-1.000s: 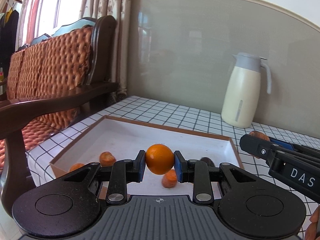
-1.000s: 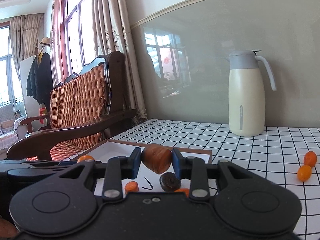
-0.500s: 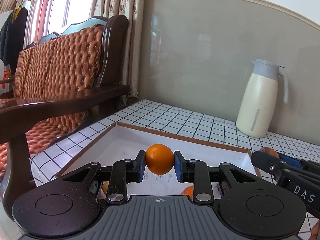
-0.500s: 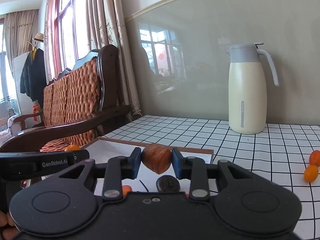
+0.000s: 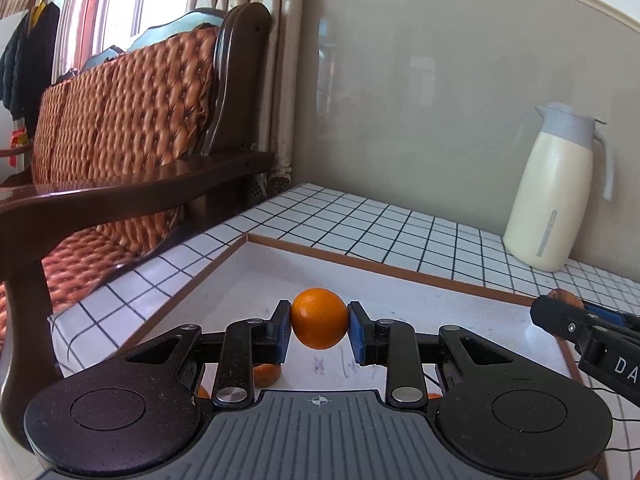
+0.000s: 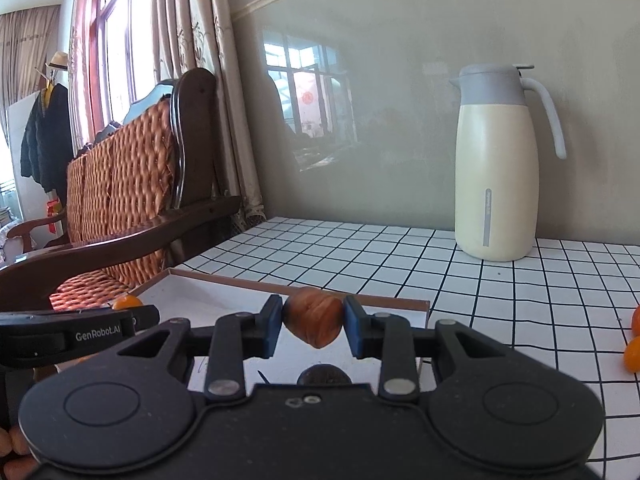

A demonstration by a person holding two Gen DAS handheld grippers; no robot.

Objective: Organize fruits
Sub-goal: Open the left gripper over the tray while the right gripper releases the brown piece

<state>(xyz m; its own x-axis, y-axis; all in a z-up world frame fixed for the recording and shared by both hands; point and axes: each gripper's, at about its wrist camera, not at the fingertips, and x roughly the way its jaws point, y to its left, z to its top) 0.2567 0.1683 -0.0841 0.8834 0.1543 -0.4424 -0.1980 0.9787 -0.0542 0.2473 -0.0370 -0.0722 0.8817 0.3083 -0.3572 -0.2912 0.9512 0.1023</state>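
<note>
While both hands hang over the white tray (image 5: 256, 280), each one has a fruit pinched tight. The left gripper (image 5: 319, 330) is squeezed on a small orange (image 5: 319, 323), with a blue pad pressed on each side of it. The right gripper (image 6: 313, 325) is squeezed on a brown fruit (image 6: 313, 322) in the same way. Both fruits are up in the air, above the tray floor and not touching it.

More fruit lies in the tray, close to its near edge: a dark round one (image 6: 323, 376) under the right gripper and an orange piece (image 5: 266, 374) under the left. Two little orange fruits (image 6: 634, 344) wait on the checked table (image 6: 500, 280), near its right edge. A cream jug (image 6: 498, 168) stands by the back wall.

I think this is the carrying step, with the drop coming up. Next, each hand should go down low over a bare spot in the tray, then let the tongs come apart gently. Round fruit rolls, so a high drop could send it into the others.
</note>
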